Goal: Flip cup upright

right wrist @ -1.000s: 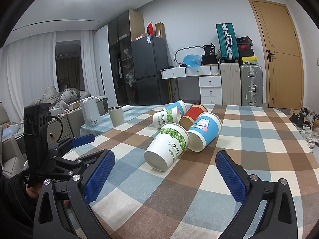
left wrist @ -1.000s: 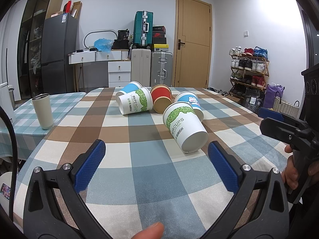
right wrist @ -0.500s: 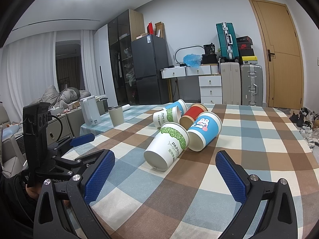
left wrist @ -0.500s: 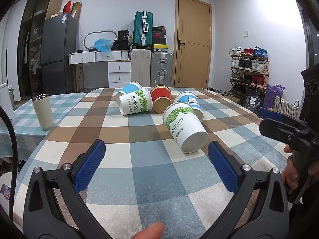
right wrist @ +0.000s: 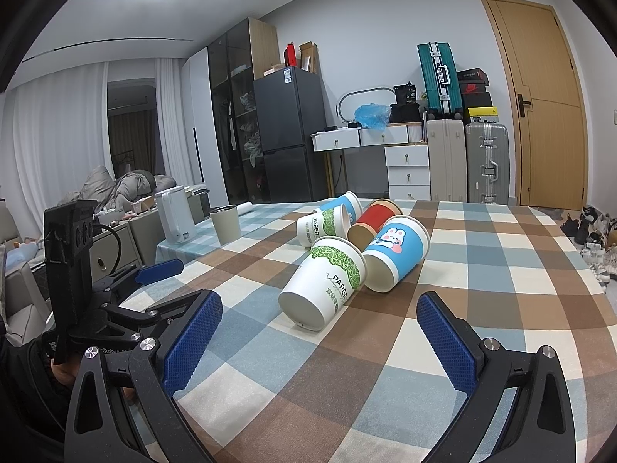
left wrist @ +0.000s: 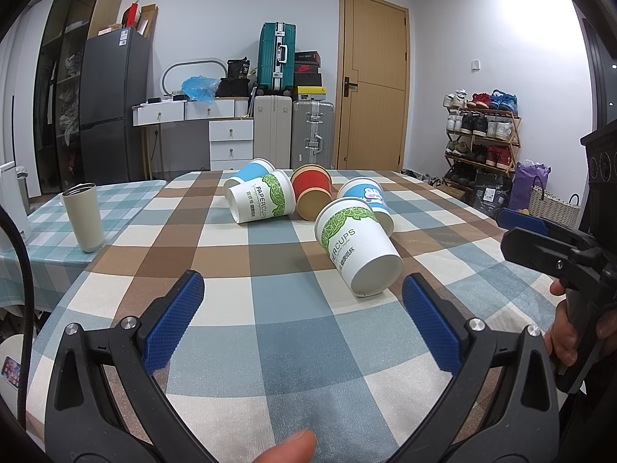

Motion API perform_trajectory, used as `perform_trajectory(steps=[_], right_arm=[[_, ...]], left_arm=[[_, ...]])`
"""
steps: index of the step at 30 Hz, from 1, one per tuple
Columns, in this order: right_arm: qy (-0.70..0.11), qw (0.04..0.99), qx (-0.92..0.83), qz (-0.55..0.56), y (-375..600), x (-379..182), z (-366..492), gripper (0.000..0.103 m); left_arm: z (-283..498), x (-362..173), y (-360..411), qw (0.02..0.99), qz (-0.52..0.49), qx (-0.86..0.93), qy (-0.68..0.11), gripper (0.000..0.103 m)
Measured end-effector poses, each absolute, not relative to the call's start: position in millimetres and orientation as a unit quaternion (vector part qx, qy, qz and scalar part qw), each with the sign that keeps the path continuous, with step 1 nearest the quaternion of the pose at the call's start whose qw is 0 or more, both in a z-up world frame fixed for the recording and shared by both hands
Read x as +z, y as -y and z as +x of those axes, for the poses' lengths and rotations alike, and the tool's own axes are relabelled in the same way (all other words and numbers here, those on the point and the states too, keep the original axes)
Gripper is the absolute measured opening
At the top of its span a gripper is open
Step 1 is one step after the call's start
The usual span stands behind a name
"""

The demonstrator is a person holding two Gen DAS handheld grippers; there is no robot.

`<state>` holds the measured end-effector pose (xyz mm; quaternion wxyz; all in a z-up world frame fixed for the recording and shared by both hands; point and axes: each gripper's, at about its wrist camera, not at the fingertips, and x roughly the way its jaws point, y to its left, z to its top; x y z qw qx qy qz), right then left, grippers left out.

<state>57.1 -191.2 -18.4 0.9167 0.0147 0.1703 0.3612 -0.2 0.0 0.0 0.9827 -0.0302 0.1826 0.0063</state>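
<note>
Several paper cups lie on their sides in a cluster on the checked tablecloth (left wrist: 270, 308). The nearest is a white cup with green leaves (left wrist: 356, 245), its base toward me; it also shows in the right wrist view (right wrist: 322, 287). Behind it lie a blue rabbit cup (right wrist: 395, 252), a red cup (left wrist: 310, 191), a second white and green cup (left wrist: 262, 202) and a blue cup (left wrist: 246, 173). My left gripper (left wrist: 302, 322) is open and empty, short of the nearest cup. My right gripper (right wrist: 320, 341) is open and empty, just before the same cup.
A beige tumbler (left wrist: 83, 216) stands upright at the left on an adjoining table with a pale checked cloth. A white kettle (right wrist: 175, 216) stands beyond it. Suitcases, drawers and a fridge line the far wall. A shoe rack (left wrist: 482, 131) stands at the right.
</note>
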Motion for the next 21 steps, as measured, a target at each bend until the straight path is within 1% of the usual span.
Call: perform_trajectory(steps=[21], right_arm=[[-0.172, 0.917, 0.361, 0.016, 192.8, -17.6, 58.7, 0.103]], left_arm=[[-0.4, 0.3, -0.3, 0.983, -0.031, 0.007, -0.182, 0.103]])
